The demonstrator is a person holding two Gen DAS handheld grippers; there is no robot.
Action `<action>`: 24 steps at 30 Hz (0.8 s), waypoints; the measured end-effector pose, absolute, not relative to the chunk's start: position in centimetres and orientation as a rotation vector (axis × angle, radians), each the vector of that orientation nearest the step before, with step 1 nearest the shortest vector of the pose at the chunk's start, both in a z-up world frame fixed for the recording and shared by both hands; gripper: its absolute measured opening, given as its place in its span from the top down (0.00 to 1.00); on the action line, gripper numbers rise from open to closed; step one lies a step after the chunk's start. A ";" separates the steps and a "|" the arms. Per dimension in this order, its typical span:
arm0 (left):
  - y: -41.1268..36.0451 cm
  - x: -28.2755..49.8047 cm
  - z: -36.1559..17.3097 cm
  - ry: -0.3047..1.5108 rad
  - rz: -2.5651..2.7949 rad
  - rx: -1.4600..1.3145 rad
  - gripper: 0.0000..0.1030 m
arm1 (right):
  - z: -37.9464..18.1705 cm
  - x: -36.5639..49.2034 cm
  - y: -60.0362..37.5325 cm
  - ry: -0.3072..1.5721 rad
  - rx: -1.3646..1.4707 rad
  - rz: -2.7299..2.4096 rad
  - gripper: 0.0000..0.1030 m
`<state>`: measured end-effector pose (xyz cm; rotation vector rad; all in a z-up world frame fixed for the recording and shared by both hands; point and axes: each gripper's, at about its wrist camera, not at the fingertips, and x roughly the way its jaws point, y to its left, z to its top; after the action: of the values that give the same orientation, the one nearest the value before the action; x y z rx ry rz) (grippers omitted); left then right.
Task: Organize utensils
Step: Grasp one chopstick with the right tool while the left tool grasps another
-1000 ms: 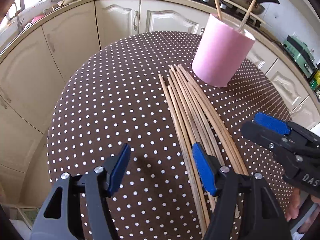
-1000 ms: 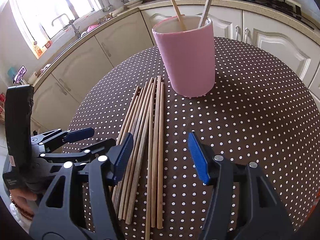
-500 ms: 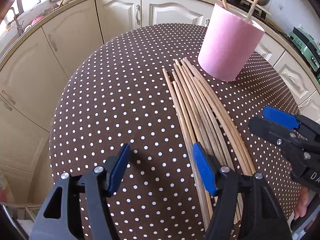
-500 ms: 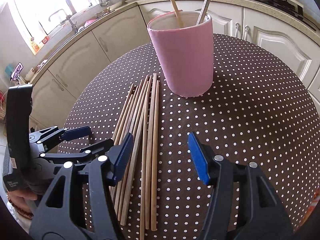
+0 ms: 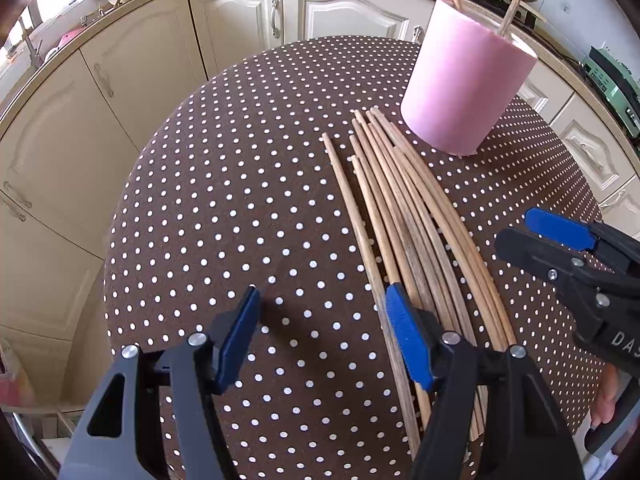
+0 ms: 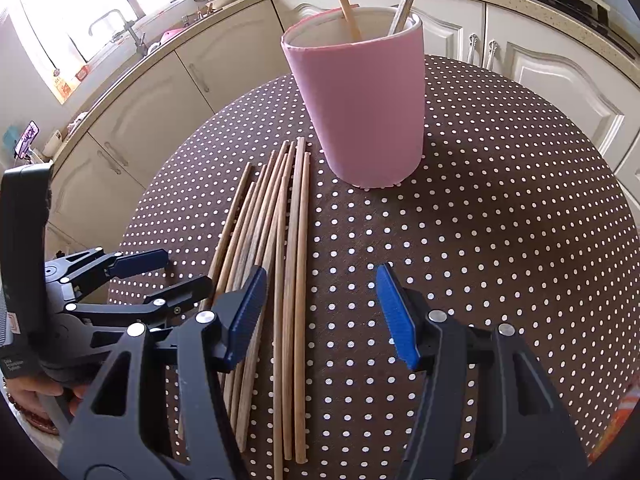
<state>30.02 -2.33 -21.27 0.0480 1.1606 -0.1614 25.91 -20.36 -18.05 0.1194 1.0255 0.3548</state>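
Both grippers are drifting slightly forward compared with a second ago, so the pink cup (image 6: 360,108) is now looking larger in the right wrist view. The left gripper (image 5: 320,336) is standing open and empty, and the right gripper (image 6: 320,312) is also open and empty. The chopsticks (image 6: 288,264) are lying in a bundle on the dotted tablecloth (image 6: 500,220), their long axis running from the lower frame toward the cup. The bundle's right edge is lying between the right gripper's jaws, so this hand seems nearer.
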 end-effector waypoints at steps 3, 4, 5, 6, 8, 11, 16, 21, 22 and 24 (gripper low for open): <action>-2.6 30.4 -21.4 1.169 -0.147 0.059 0.37 | -18.5 26.6 -20.1 1.053 0.094 0.342 0.45; -3.1 30.5 -21.6 1.171 -0.131 0.090 0.38 | -18.7 26.9 -20.0 1.068 0.089 0.339 0.45; -3.8 30.5 -21.6 1.167 -0.118 0.130 0.38 | -18.9 27.0 -19.9 1.076 0.091 0.338 0.45; -4.1 30.6 -21.6 1.165 -0.116 0.129 0.41 | -18.9 27.2 -19.9 1.080 0.095 0.337 0.45; -4.1 30.6 -21.4 1.163 -0.129 0.130 0.44 | -19.0 27.4 -20.0 1.086 0.098 0.336 0.45; -3.9 30.4 -21.1 1.150 -0.137 0.131 0.58 | -19.1 27.7 -19.9 1.101 0.077 0.337 0.45; -3.8 30.1 -21.0 1.145 -0.151 0.125 0.83 | -19.4 28.6 -18.9 1.144 0.021 0.350 0.49; -3.7 30.3 -21.1 1.147 -0.187 0.124 0.91 | -19.5 29.7 -17.2 1.181 -0.024 0.358 0.67; -3.7 30.4 -21.2 1.146 -0.194 0.125 0.91 | -19.4 29.9 -17.0 1.185 -0.025 0.358 0.67; -3.5 30.5 -21.2 1.147 -0.199 0.113 0.92 | -19.4 30.4 -16.5 1.194 -0.045 0.359 0.68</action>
<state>30.54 -3.52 -21.22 0.1132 1.1473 -0.1993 30.37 -16.55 -19.41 -0.0446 1.1944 0.3589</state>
